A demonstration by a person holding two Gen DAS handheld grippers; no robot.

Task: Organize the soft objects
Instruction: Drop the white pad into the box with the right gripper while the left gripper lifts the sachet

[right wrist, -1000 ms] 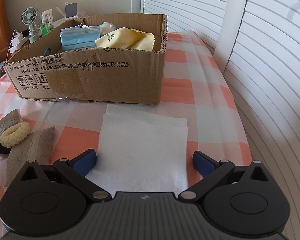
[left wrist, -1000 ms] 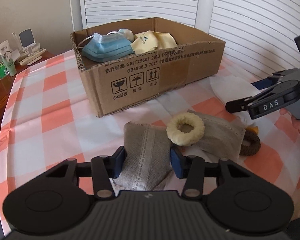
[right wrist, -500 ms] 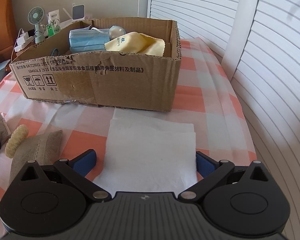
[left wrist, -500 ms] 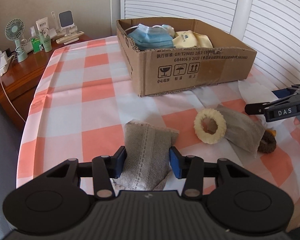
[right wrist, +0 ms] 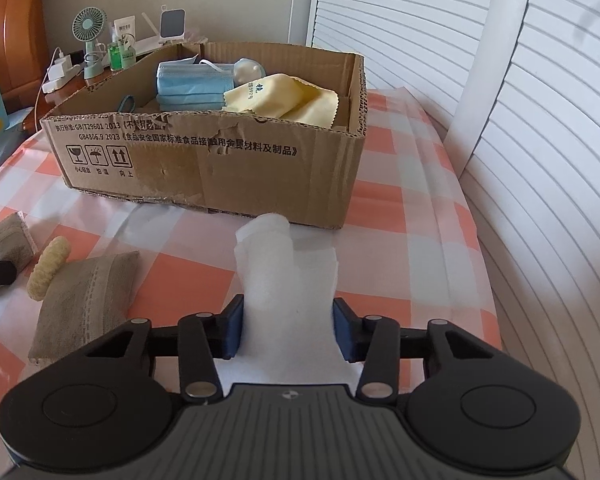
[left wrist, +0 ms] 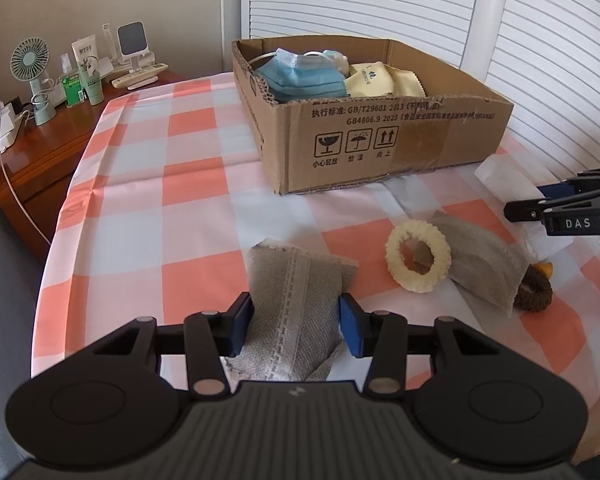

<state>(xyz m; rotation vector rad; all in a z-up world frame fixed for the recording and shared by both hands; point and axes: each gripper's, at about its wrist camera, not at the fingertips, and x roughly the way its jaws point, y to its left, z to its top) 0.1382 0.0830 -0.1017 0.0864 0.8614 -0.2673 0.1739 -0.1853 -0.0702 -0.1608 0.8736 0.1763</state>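
While both tools are angled downward over the checked surface [left wrist: 188, 184], the left tool [left wrist: 296, 322] is clamped on a grey pouch [left wrist: 296, 300], its blue pads pressed into the pouch's sides. The right tool [right wrist: 288, 328] has just been closing, and the white folded tissue [right wrist: 288, 280] is now bunched between its pads, its front end puckered upward. Two grey pouches are seen: the held one and a second [left wrist: 480, 264] toward the surface's right edge. Two ring-shaped scrunchies are counted, a cream one [left wrist: 418, 260] leaning on the second pouch and a brown one [left wrist: 534, 292] partly tucked behind it. One cardboard box [left wrist: 380, 136] stands toward the far edge, with blue face masks [left wrist: 300, 76] and a yellow cloth [left wrist: 380, 78] inside.
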